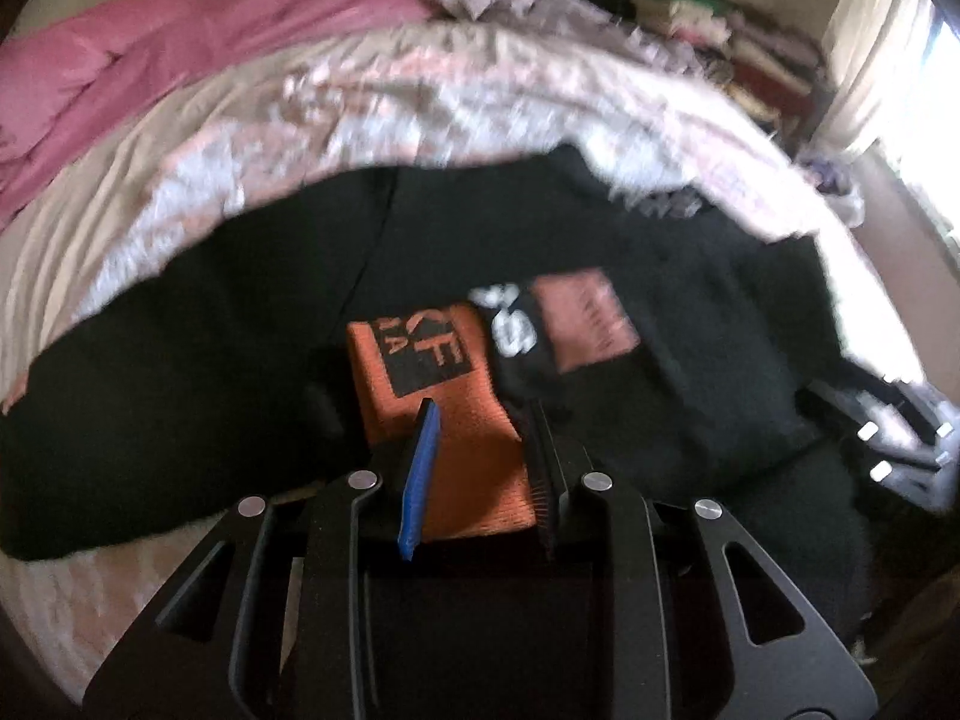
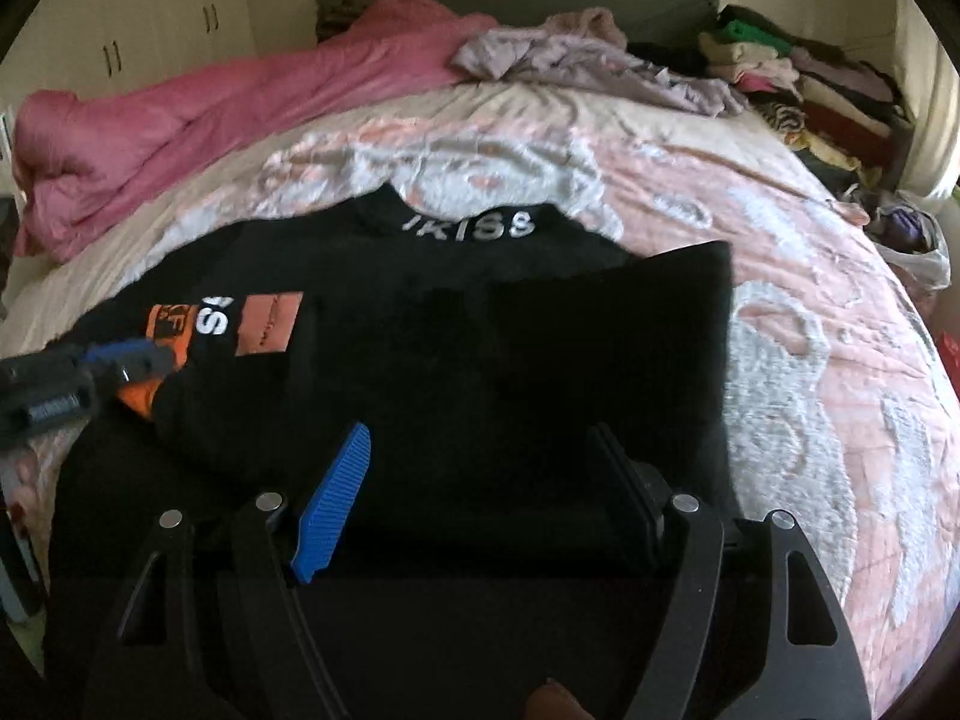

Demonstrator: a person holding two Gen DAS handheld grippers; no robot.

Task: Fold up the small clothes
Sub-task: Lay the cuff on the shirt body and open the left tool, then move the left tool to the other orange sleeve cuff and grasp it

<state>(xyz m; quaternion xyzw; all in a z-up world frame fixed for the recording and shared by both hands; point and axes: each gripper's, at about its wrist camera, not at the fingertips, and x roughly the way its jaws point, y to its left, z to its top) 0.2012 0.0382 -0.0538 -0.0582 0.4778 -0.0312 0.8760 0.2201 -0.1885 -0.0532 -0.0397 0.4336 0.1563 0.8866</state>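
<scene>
A: How far along was the folding?

B: Partway, I'd judge. The black garment (image 2: 456, 324) lay spread on the bed (image 2: 810, 312), with one dark panel (image 2: 660, 312) already turned over its right side in the right wrist view. The orange printed part (image 1: 444, 420) at the left had not been squared up, so more folds were left.

A: Where did the left claw (image 1: 480, 438) sit?

B: At the lower centre of its own view, its jaws narrowly apart with the orange fabric lying between them. The pads did not visibly press it, though blur made that hard to settle.

A: And the right claw (image 2: 480, 480)?

B: Wide apart at the bottom of its view, hovering over the garment's near black edge, gripping nothing. The white lettering (image 2: 468, 225) sat well above it, towards the frame's middle.

A: Anything else waiting?

B: A lilac crumpled garment (image 2: 570, 54) and a pink blanket (image 2: 210, 114) lay across the top of the frame.
</scene>
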